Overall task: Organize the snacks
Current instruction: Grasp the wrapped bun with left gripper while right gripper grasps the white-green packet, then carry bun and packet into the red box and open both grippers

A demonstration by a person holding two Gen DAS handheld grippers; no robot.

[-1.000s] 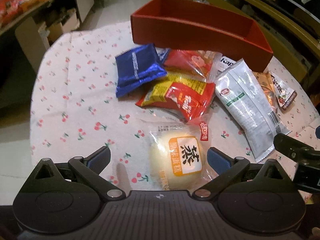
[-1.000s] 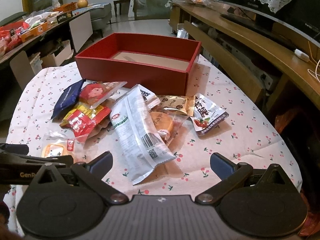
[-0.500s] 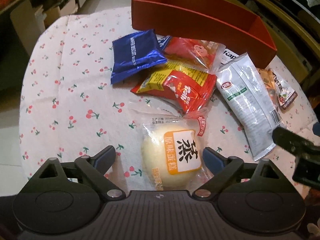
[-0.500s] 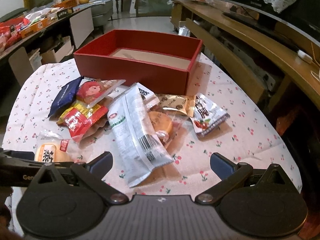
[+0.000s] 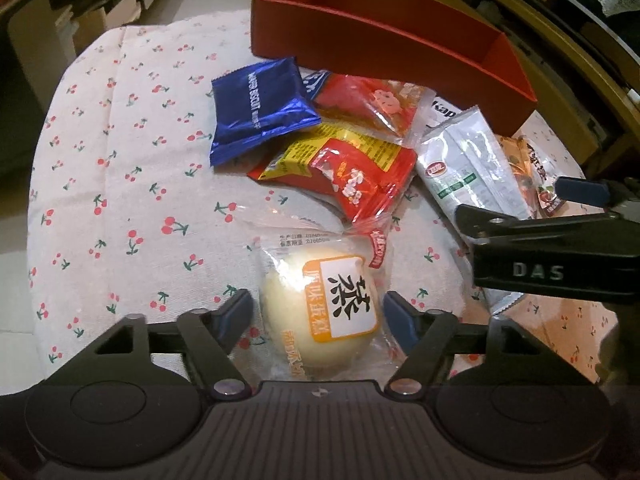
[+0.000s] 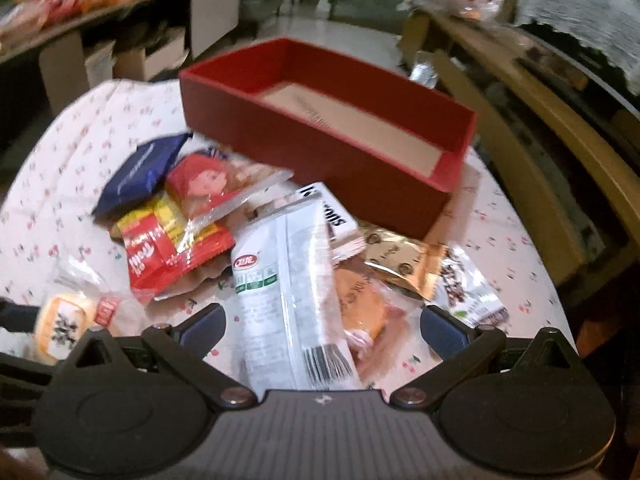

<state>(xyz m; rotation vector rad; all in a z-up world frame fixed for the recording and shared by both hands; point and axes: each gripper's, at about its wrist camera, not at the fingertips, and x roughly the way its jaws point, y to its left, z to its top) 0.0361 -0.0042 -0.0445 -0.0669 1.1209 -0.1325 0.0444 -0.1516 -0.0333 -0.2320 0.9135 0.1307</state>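
Note:
Snack packets lie in a heap on the cherry-print tablecloth (image 5: 120,160) in front of an empty red box (image 5: 400,40) (image 6: 320,128). My left gripper (image 5: 318,312) is open, its jaws on either side of a wrapped yellow cake (image 5: 320,312), not touching it. My right gripper (image 6: 322,324) is open over a long white packet (image 6: 288,280) (image 5: 468,164); it also shows at the right of the left wrist view (image 5: 560,216). A blue packet (image 5: 256,108), red packets (image 5: 352,176) and an orange cake packet (image 6: 360,308) lie in the heap.
A gold packet (image 6: 404,264) and a dark snack packet (image 6: 468,288) lie at the heap's right. A wooden bench (image 6: 540,128) runs along the right. Shelves with goods and cardboard boxes (image 6: 120,52) stand at the far left.
My left gripper has moved forward and down so the yellow cake sits between its jaws. My right gripper has moved forward and left over the white packet.

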